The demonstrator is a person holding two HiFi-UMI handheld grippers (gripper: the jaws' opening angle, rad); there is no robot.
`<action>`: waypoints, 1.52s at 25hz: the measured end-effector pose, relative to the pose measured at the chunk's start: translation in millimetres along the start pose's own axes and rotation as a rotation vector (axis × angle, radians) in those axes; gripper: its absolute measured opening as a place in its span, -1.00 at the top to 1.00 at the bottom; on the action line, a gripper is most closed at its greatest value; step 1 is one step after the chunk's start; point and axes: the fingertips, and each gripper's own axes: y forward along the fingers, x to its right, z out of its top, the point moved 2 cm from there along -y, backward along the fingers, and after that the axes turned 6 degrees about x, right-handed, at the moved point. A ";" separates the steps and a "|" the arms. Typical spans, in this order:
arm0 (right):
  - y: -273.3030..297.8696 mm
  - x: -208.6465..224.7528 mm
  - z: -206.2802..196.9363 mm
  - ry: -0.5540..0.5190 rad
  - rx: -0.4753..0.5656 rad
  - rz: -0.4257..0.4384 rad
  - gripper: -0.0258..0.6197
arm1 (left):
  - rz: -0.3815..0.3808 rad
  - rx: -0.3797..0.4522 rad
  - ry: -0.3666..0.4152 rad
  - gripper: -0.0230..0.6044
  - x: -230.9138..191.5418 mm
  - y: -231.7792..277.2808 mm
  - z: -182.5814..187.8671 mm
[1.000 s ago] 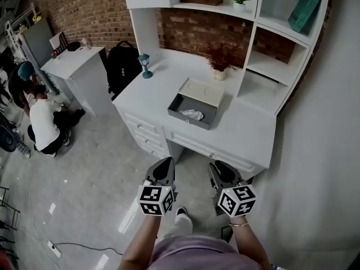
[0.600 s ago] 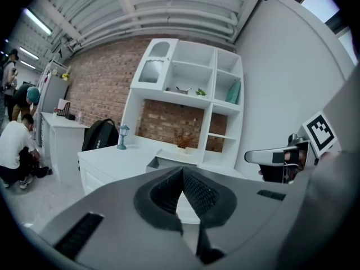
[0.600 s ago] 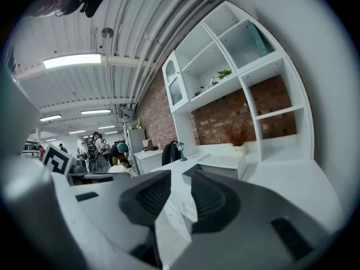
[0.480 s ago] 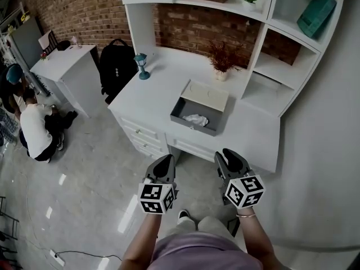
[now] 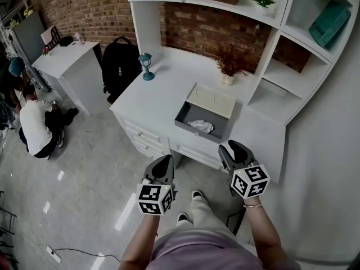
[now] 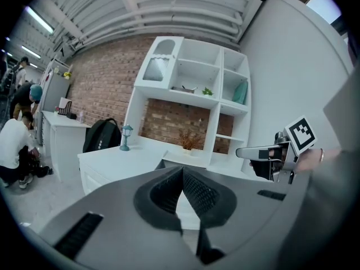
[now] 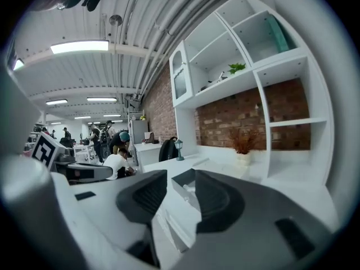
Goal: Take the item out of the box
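Observation:
An open grey box point(image 5: 188, 117) sits on the white desk point(image 5: 163, 89), its pale lid point(image 5: 211, 99) tipped back. A crumpled white item point(image 5: 201, 126) lies inside it. Both grippers hover over the floor in front of the desk, short of the box. My left gripper point(image 5: 166, 161) is shut and empty, its pads meeting at the tip point(image 6: 181, 172); the box's edge point(image 6: 163, 162) shows just past it. My right gripper point(image 5: 233, 147) reaches the desk's front edge. Its jaws are opening with nothing between them point(image 7: 180, 171), and the box point(image 7: 181, 189) shows through the gap.
On the desk stand a teal lamp point(image 5: 147, 66) and a dried plant in a vase point(image 5: 229, 67), below white shelves point(image 5: 292, 77). A black backpack point(image 5: 120, 63) leans at the desk's left end. A small white table point(image 5: 67, 58) and a crouching person point(image 5: 35, 125) are farther left.
The person has stepped closer, so the desk and box sit nearer and further right in view. The right gripper has moved forward to the desk's front edge; the left has barely moved.

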 end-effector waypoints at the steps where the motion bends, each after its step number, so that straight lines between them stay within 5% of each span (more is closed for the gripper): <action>1: 7.0 3.6 0.7 -0.011 -0.008 0.010 0.46 | 0.011 0.001 -0.001 0.92 -3.8 2.7 1.2; 17: 123.1 39.9 -13.3 -0.197 -0.161 0.260 0.37 | 0.156 0.009 -0.002 0.92 -36.4 60.2 7.9; 38: 194.3 55.7 -95.1 -0.500 -0.473 0.546 0.29 | 0.323 -0.015 -0.014 0.93 -50.0 80.7 0.5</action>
